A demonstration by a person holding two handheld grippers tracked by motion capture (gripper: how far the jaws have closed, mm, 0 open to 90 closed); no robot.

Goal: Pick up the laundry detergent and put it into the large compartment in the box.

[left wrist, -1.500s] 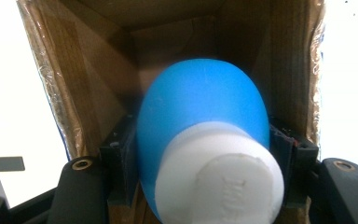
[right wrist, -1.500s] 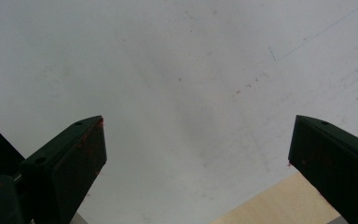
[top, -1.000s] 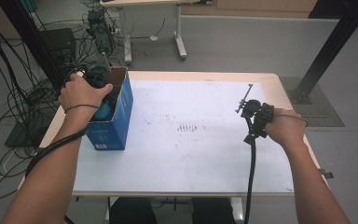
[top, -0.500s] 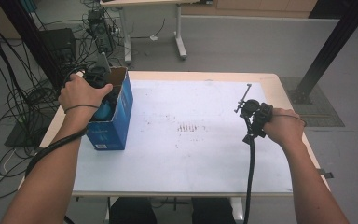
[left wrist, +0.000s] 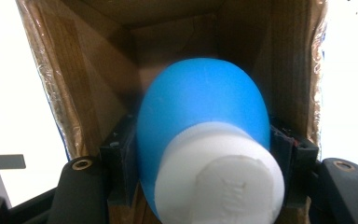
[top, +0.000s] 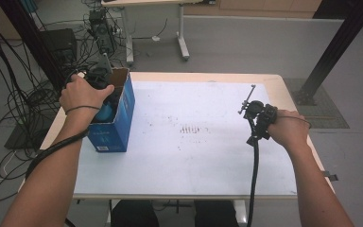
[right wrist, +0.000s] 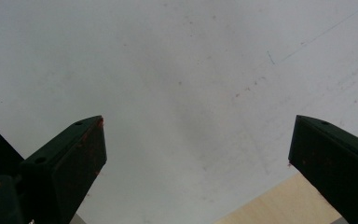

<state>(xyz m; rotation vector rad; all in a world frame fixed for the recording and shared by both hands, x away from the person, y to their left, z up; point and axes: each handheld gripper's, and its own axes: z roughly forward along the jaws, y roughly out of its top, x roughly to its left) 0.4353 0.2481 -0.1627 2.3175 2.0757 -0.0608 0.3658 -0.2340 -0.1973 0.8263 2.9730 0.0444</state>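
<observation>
A blue bottle (left wrist: 200, 107) with a white cap (left wrist: 221, 186) sits between my left gripper's (left wrist: 199, 156) jaws, which are shut on its sides. It hangs inside an open blue cardboard box (top: 118, 125) with brown inner walls (left wrist: 98, 70). In the high view my left gripper (top: 99, 79) reaches down into the box's top at the table's left, and a bit of the blue bottle (top: 105, 112) shows under the hand. My right gripper (top: 255, 120) is at the table's right side, over the white tabletop (right wrist: 168, 56). Its jaws (right wrist: 198, 135) stand wide open with nothing between them.
The white table (top: 194, 156) has faint marks near its middle and a wooden rim (right wrist: 279, 205). A black cable trails from my right gripper toward the front edge. Cables, equipment and another desk stand on the floor beyond the table's left and far sides.
</observation>
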